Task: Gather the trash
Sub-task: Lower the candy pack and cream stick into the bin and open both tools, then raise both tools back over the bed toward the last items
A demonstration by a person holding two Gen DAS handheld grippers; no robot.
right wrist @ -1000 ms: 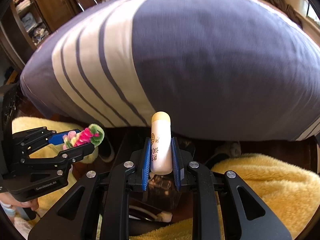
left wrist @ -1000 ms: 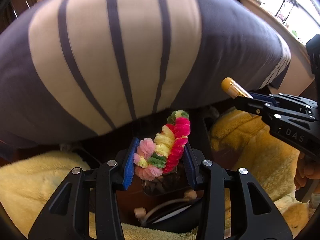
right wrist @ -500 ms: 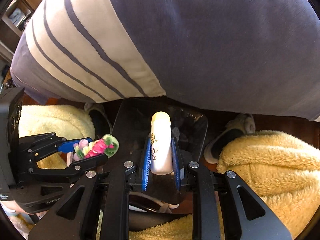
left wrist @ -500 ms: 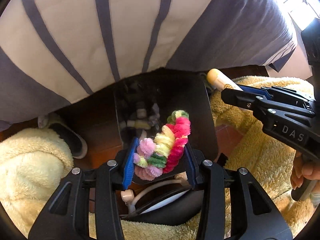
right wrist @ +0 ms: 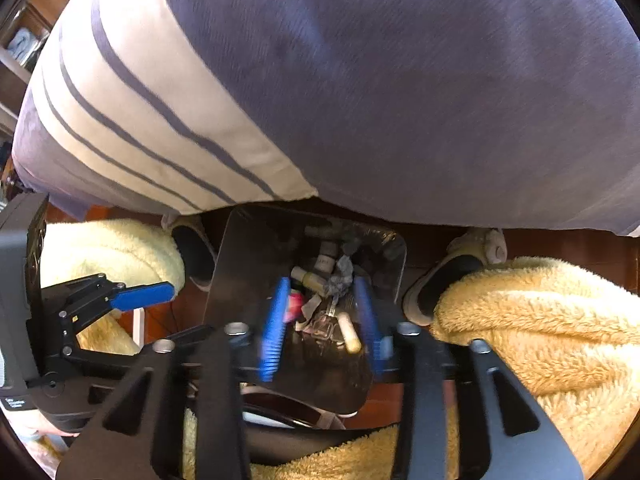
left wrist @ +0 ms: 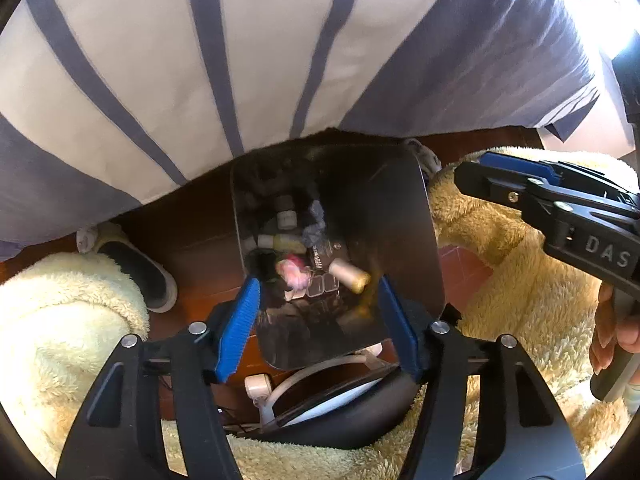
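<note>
A dark trash bin (left wrist: 384,216) (right wrist: 236,256) stands on the floor under the bed edge. My left gripper (left wrist: 316,316) is open and empty above it. My right gripper (right wrist: 322,320) is also open and empty above the bin; it shows at the right of the left wrist view (left wrist: 516,176). The pink chenille bundle (left wrist: 294,272) (right wrist: 294,306) and the cream tube with a yellow cap (left wrist: 348,274) (right wrist: 348,332) lie inside the bin among several small bottles and crumpled scraps. The left gripper shows at the left of the right wrist view (right wrist: 140,296).
A blue and white striped bedspread (left wrist: 240,60) (right wrist: 360,80) overhangs the bin. Fluffy yellow cloth (left wrist: 520,272) (right wrist: 540,320) covers the person's legs on both sides. Slippers (left wrist: 140,264) (right wrist: 448,276) flank the bin. A white cable and plug (left wrist: 260,388) lie near the bin.
Both grippers opened. The chenille bundle dropped from the left gripper and the cream tube from the right into the bin. Both grippers came closer over the bin.
</note>
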